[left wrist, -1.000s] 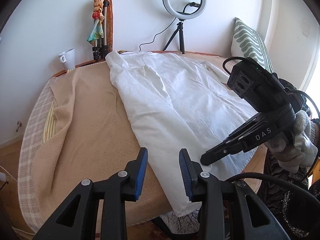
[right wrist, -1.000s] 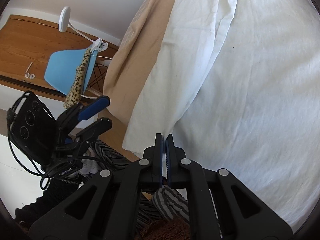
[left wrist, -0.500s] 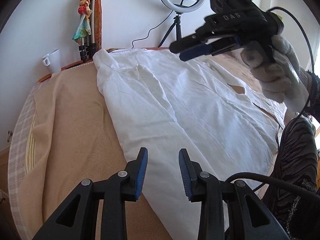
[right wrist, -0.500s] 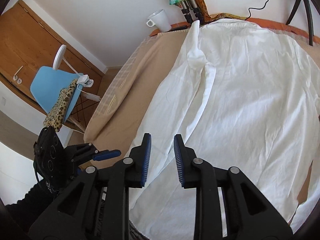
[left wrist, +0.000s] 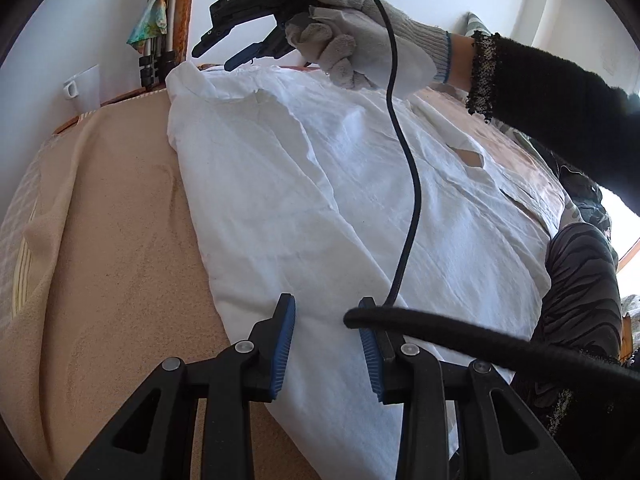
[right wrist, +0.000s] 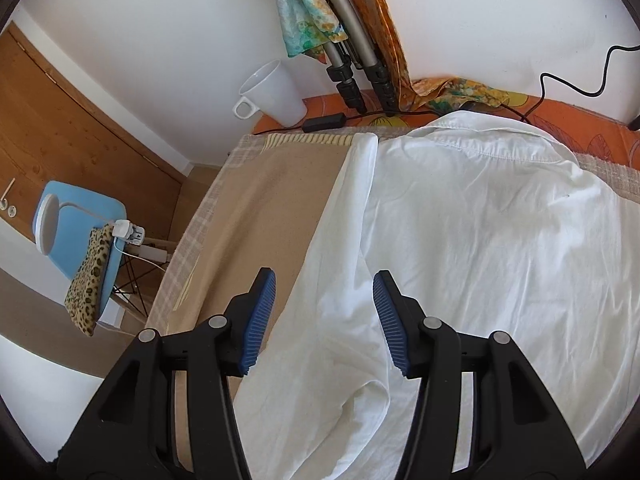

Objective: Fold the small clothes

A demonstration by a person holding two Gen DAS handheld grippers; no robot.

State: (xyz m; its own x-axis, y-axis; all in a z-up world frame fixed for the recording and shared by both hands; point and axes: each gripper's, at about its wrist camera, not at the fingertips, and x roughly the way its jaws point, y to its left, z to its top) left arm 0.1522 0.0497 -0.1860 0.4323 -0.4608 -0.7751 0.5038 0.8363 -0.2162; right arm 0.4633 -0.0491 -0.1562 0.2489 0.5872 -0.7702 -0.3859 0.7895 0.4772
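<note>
A white shirt (left wrist: 320, 184) lies spread flat on a beige blanket (left wrist: 108, 248), collar toward the far wall; it also shows in the right wrist view (right wrist: 472, 240). My left gripper (left wrist: 326, 332) is open and empty, just above the shirt's near hem. My right gripper (right wrist: 324, 312) is open and empty, above the shirt's left side, below the collar. In the left wrist view the right gripper (left wrist: 222, 52) hovers over the collar in a gloved hand. A black cable (left wrist: 412, 208) hangs across the shirt.
A white mug (right wrist: 276, 94) stands at the table's far left corner by folded tripod legs (right wrist: 356, 60) with coloured cloths. A black power cord (right wrist: 560, 88) runs along the back. A blue chair (right wrist: 80, 240) with a leopard-print cloth stands off the left edge.
My right gripper has let go of the shirt's near hem, opened wide and moved up and away to the collar end. My left gripper has moved in over the hem and stayed open.
</note>
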